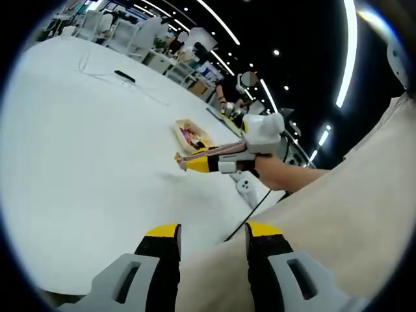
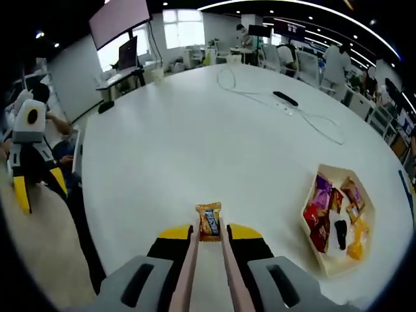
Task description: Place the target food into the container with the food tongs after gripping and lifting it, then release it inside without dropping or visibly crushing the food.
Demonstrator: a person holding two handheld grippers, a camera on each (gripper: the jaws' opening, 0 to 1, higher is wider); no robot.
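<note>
Between tongs' (image 2: pixel 208 266) tips: snack packet (image 2: pixel 208 221) | right tool (image 2: pixel 208 237) clamps tongs

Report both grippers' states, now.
Left gripper: open, holding nothing.
Right gripper: shut on pale food tongs, which pinch a small orange snack packet.

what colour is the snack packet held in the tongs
Orange-yellow with a blue patch in the middle; the packet shows best in the right gripper view, pinched by the tongs.

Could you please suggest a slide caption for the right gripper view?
Tongs in the right claw grip a snack packet above the white table, left of the snack-filled tray.
</note>
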